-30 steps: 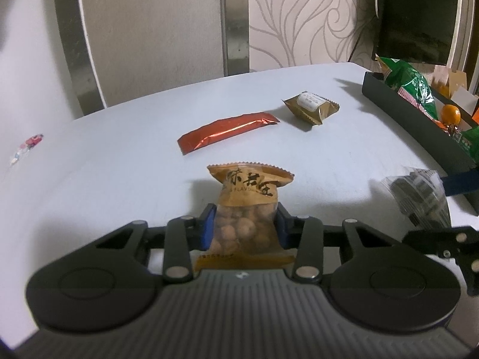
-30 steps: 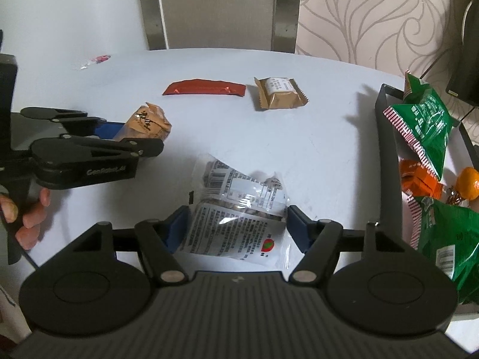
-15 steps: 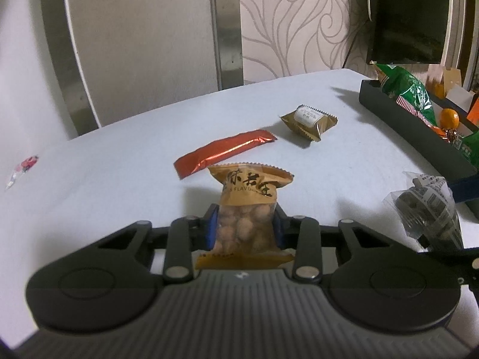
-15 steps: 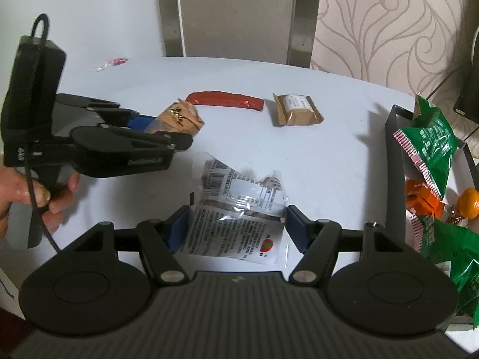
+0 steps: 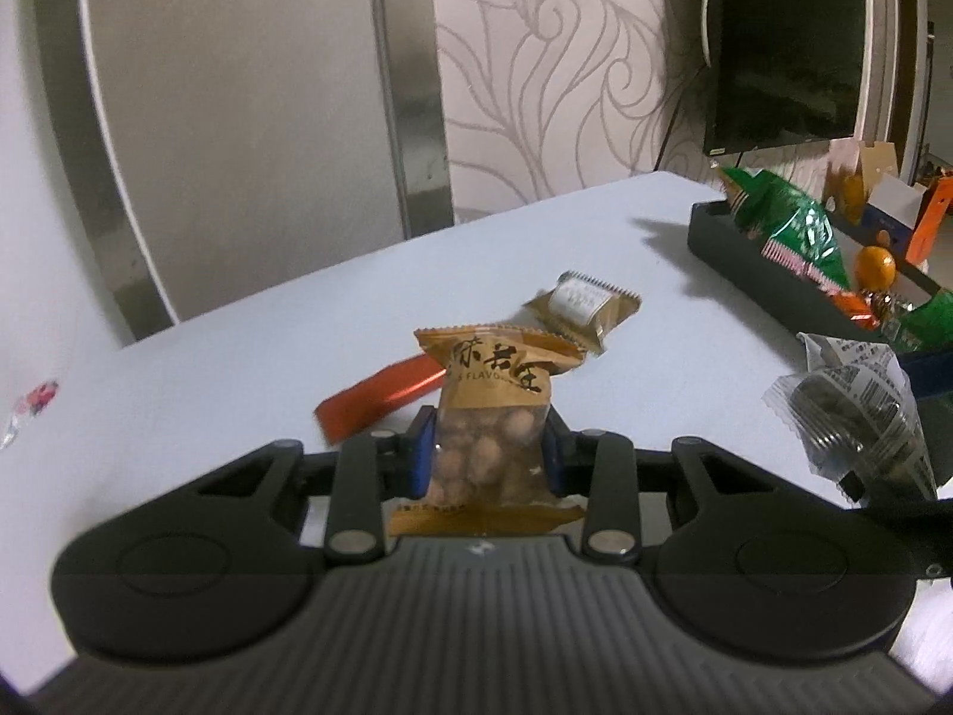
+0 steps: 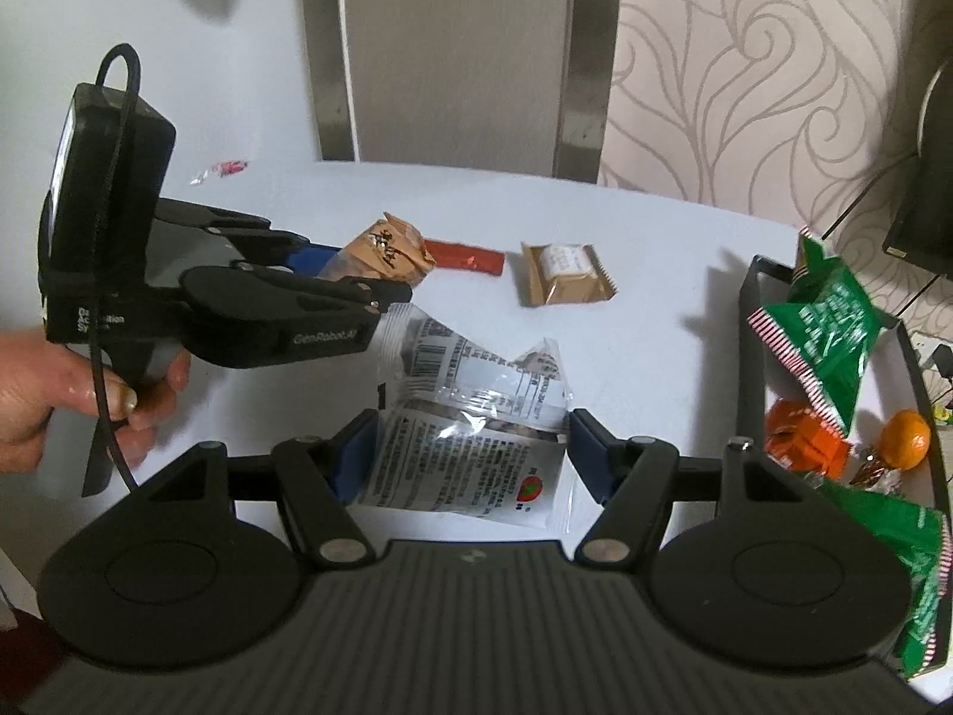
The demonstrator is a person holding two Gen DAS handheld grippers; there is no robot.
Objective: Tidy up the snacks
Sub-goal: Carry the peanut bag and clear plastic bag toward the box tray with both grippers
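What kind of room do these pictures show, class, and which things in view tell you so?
Probably a room in a home, perhaps a dining or living area. A white table has snack packets and a black tray on it, the wallpaper has a swirl pattern, and a dark flat screen hangs there.

- An orange-brown peanut packet [image 5: 491, 411], clear-windowed with dark lettering, is held upright off the white table [image 5: 208, 369].
- A clear packet [image 6: 470, 417] of dark pieces, covered in printed text, is held crumpled above the table.
- A red foil bar [image 6: 467, 255] is seen lying flat toward 12 o'clock.
- A gold-wrapped pastry [image 6: 566, 273] with a white label lies just at 3 o'clock of the bar.
- Green snack bags [image 6: 828, 333], orange packets and a mandarin [image 6: 905, 430] lie in the black tray [image 6: 751, 322] at 3 o'clock.
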